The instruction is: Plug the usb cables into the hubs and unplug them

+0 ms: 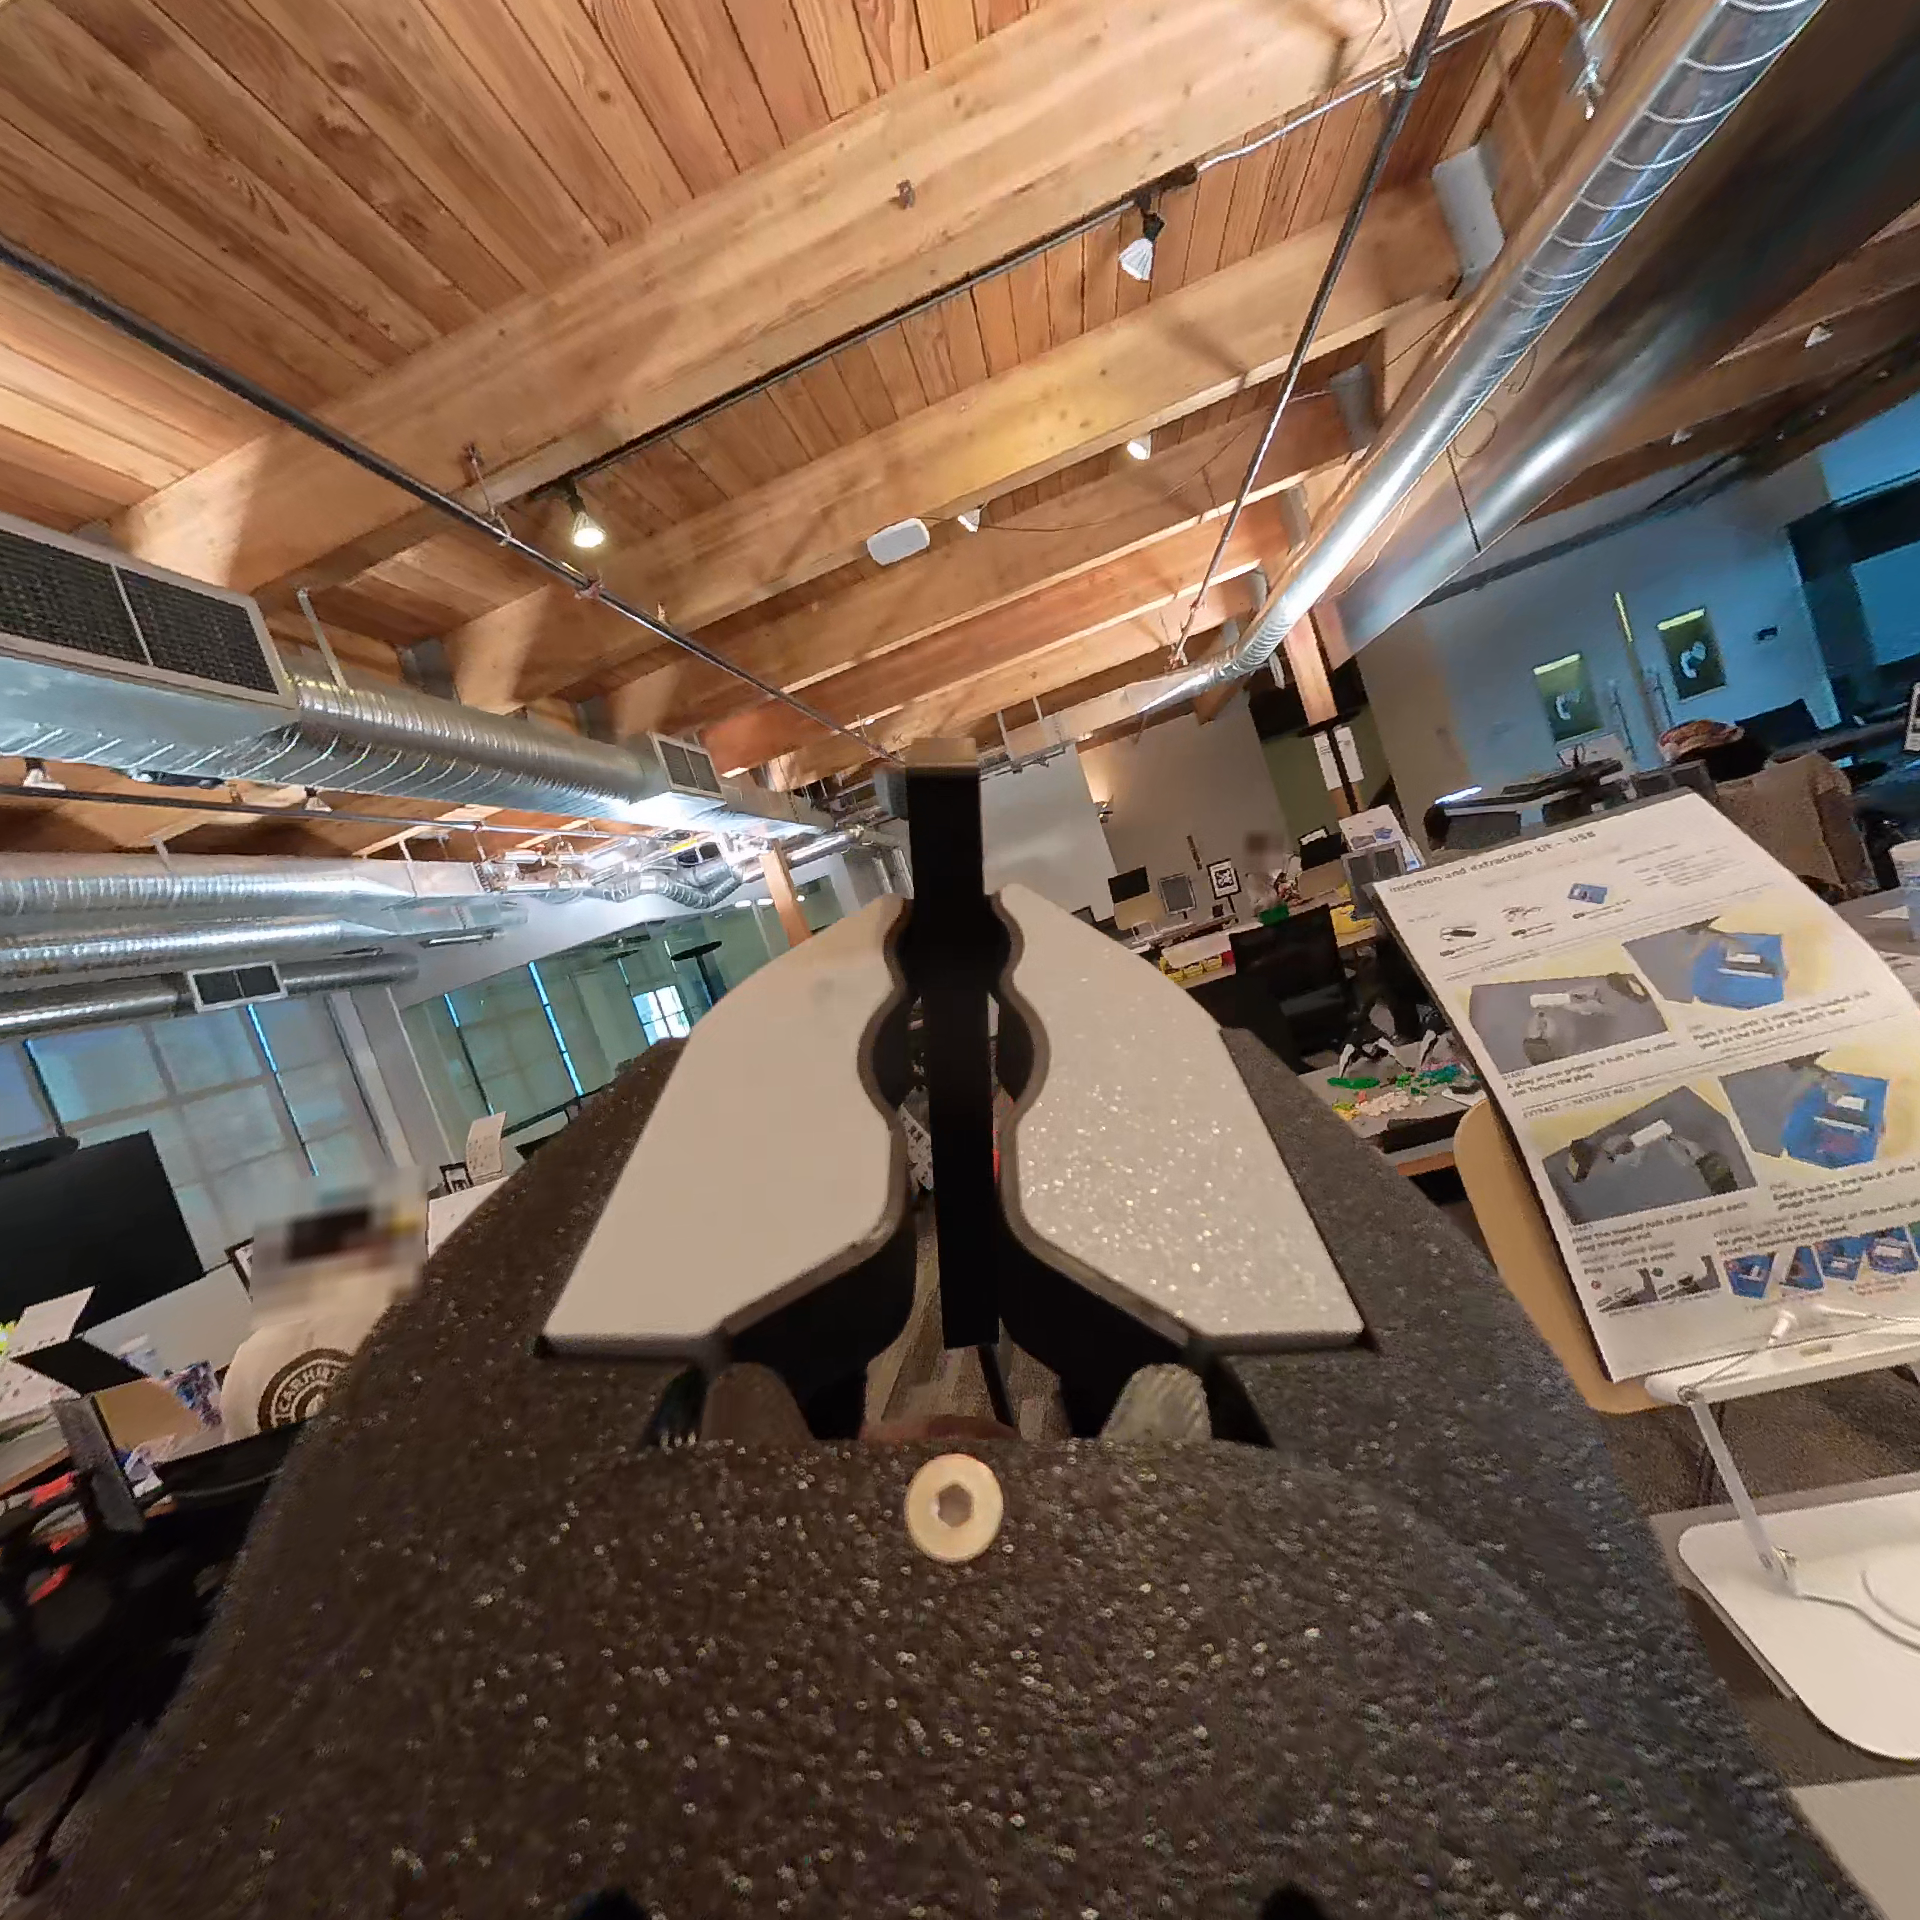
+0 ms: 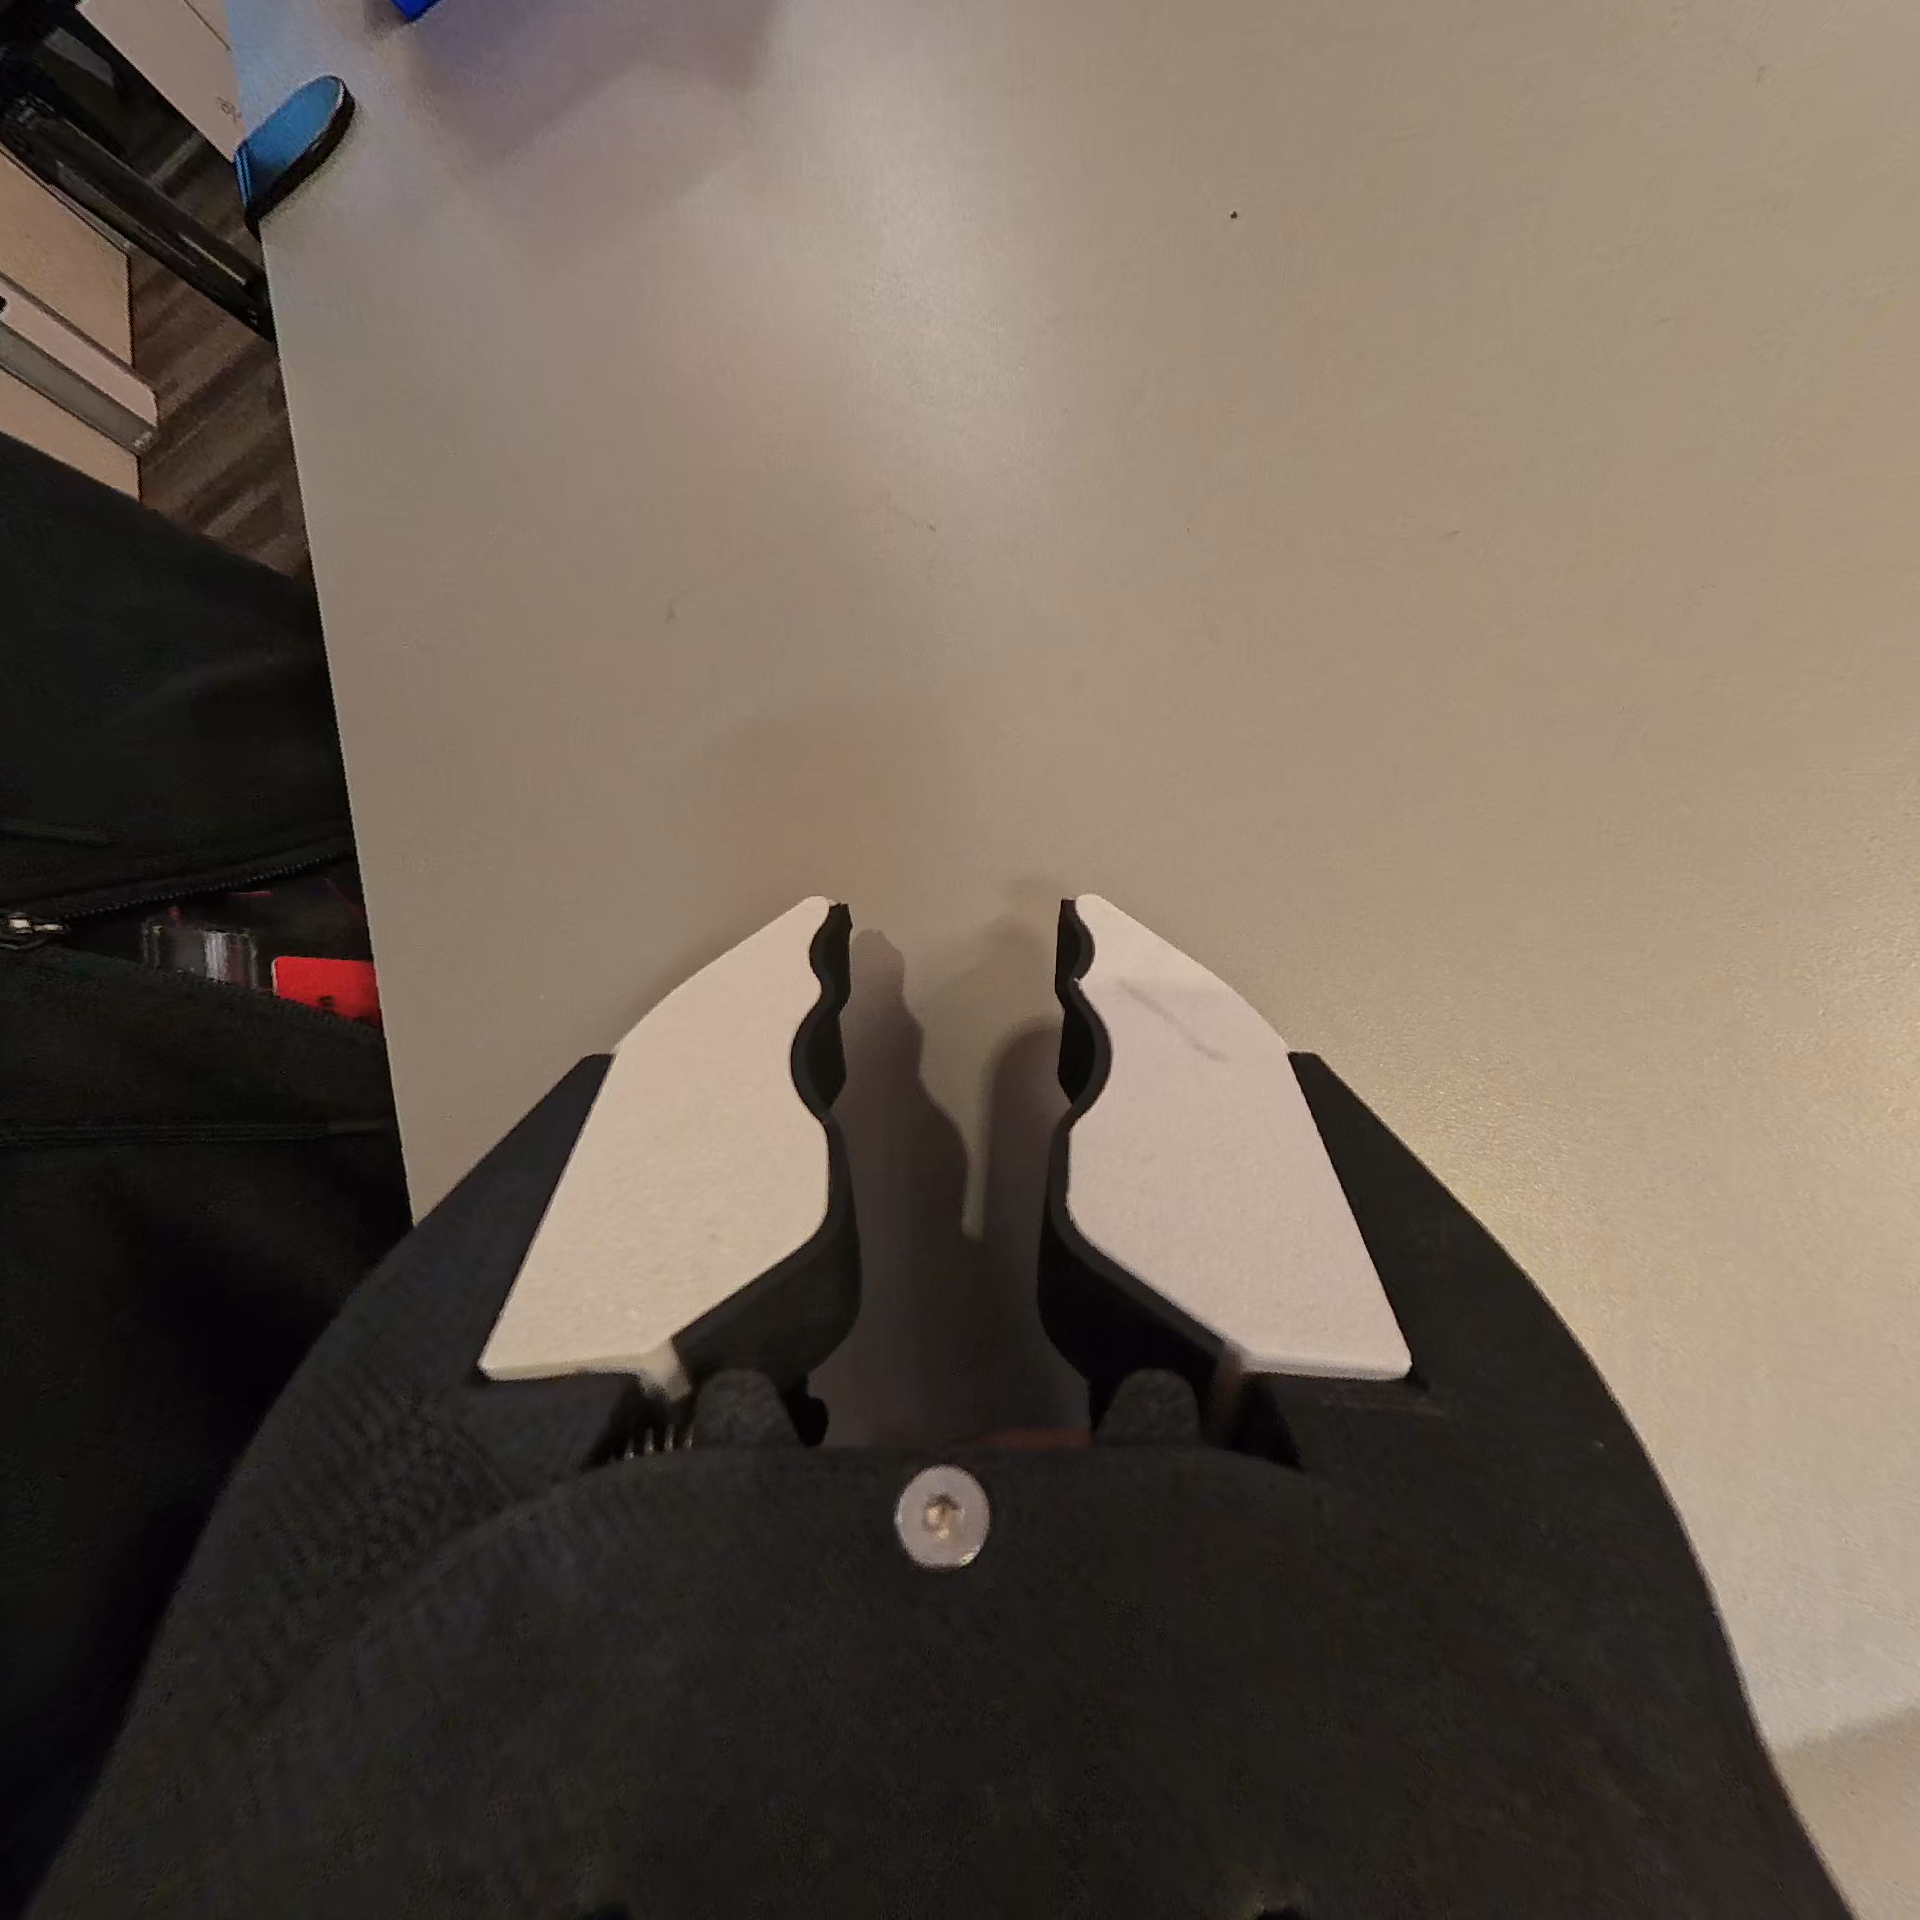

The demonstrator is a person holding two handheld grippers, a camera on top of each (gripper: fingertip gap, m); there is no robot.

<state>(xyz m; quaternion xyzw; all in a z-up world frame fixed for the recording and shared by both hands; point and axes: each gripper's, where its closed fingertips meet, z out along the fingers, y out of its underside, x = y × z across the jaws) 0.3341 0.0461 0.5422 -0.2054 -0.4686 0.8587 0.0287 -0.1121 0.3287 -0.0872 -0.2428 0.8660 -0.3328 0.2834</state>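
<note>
Left gripper raised with hub clamped; right gripper idle over desk.

Left gripper (image 1: pixel 948 914) is tilted up toward the ceiling, fingers (image 1: pixel 1164 1132) closed on a black USB hub (image 1: pixel 943 883) that juts past the tips at 12 o'clock. Right gripper (image 2: pixel 954 925) points down at the desk (image 2: pixel 1143 468), fingers (image 2: pixel 707 1122) apart, gripping nothing. Instruction sheet (image 1: pixel 1673 1070) stands at 3 o'clock.

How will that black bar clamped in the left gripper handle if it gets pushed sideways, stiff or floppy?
Probably stiff: the black bar stands straight above the left gripper with no sag. It looks thin and light. The wavy finger notches close around it, so it likely won't slip, though a sideways push on the long free end might pivot it.
</note>
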